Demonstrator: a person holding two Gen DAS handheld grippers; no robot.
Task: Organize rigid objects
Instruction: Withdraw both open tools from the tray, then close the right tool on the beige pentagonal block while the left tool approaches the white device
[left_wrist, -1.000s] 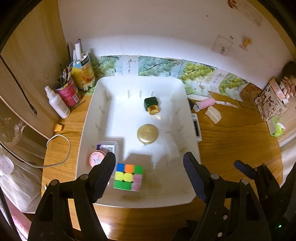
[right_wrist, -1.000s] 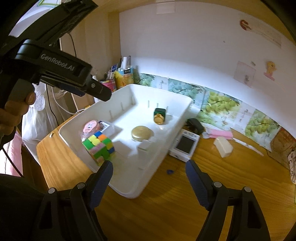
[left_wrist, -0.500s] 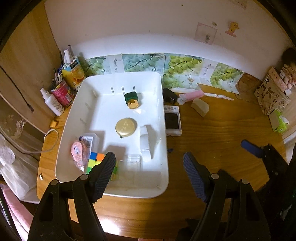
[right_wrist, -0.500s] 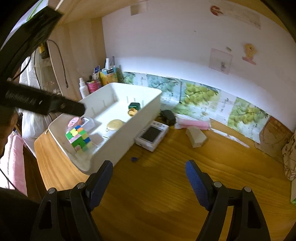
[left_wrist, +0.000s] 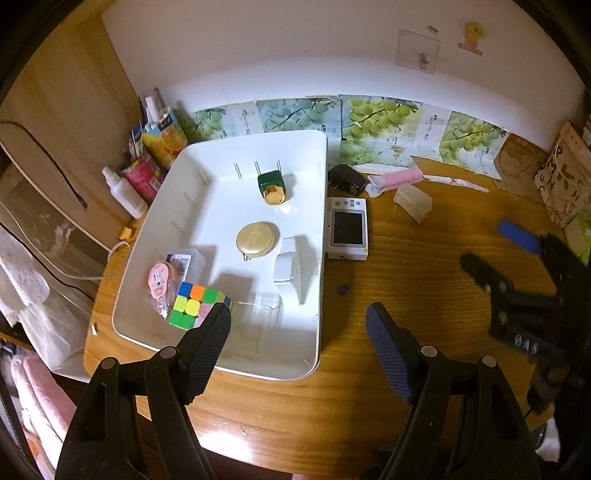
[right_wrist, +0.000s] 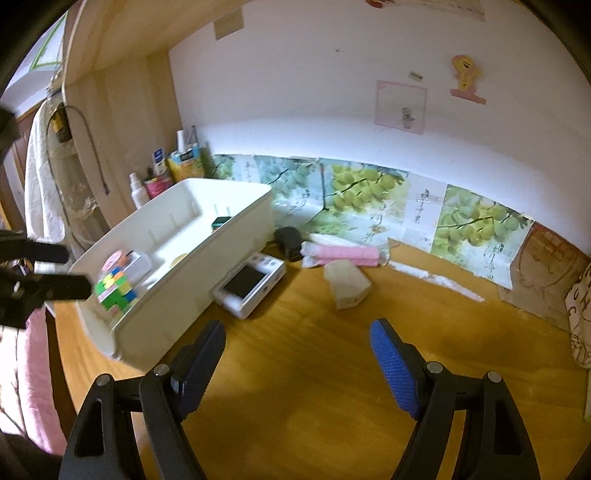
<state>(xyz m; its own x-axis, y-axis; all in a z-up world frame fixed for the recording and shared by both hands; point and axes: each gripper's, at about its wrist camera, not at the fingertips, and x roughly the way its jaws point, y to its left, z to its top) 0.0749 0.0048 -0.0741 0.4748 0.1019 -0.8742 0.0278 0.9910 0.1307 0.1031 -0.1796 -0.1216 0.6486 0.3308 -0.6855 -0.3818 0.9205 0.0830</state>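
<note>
Both grippers have drifted rightward over the last second, so the white tray (left_wrist: 221, 343) now sits left of centre in the left wrist view and far left in the right wrist view, with more bare table (left_wrist: 406, 280) showing. Left to right inside the tray: a pink round item (left_wrist: 159, 278) against a small clear box (left_wrist: 186, 260), the colourful puzzle cube (left_wrist: 194, 304) at the lower left, a gold round tin (left_wrist: 255, 239) in the middle, a green bottle with a gold cap (left_wrist: 272, 186) toward the top, and a white block (left_wrist: 286, 264) by the right wall. Just beside the tray's right wall lies a white device with a dark screen (left_wrist: 348, 228), then a black adapter (left_wrist: 347, 179), a pink tube (left_wrist: 397, 180) and a pale block (left_wrist: 413, 201). The left gripper (left_wrist: 297, 332) hangs over the tray's lower right corner, fingers spread and empty. The right gripper (right_wrist: 297, 354) hovers over bare table, fingers likewise released, grasping nothing.
</note>
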